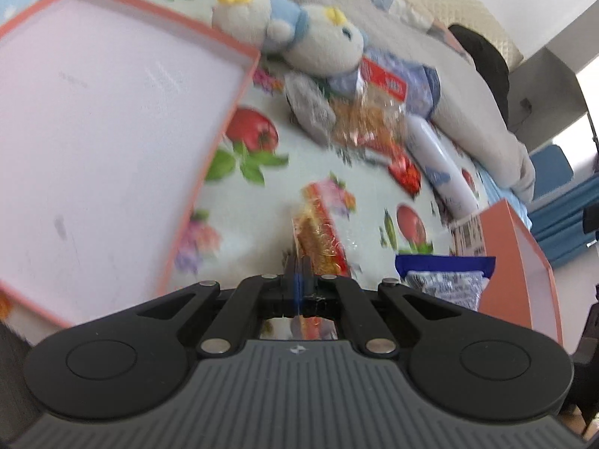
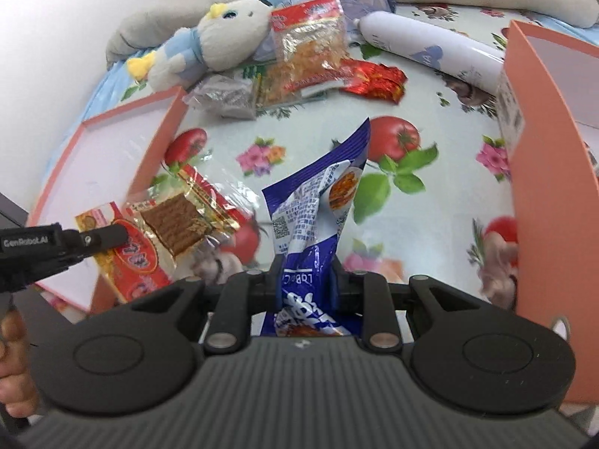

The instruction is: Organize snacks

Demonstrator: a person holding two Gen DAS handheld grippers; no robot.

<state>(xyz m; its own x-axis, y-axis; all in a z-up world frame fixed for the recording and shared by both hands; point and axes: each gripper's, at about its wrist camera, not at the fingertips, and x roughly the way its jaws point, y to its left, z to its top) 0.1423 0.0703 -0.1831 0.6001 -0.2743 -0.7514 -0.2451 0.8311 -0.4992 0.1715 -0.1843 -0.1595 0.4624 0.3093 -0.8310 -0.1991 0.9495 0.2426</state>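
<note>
Spreading under everything, a fruit-and-flower printed sheet (image 2: 307,142), lying ahead of both tools. Sitting to the left of the left gripper (image 1: 297,280), a wide shallow pink box tray (image 1: 112,112) with a white floor, appearing also in the right wrist view, beyond the left tool's tip. Standing upright close on the right of the right gripper (image 2: 305,273), a second pink box (image 2: 543,187) with a printed label on its near edge. Lying far ahead, up against a grey pillow (image 2: 157,26), a plush toy (image 2: 221,41) in blue with yellow tufts. Resting ahead and to the right, a white cylindrical bottle (image 2: 430,52), running across toward the upright box. Bunching between toy and bottle, a loose heap of snack packets (image 2: 310,60): clear-and-red ones, a silver one, a crumpled red foil one. Pinching a blue-and-white snack bag (image 2: 322,202), the right gripper's jaws pressing on its lower part, the rest of the bag standing up and away from the tool above the sheet. Clamping a clear red-and-gold snack packet (image 2: 164,232), the left gripper's jaws pressed together on one edge of it, the packet holding a brown square inside and hanging just at the near corner of the tray, to the left of the blue bag. Blurring somewhat in the left wrist view, so fine print unreadable.
</note>
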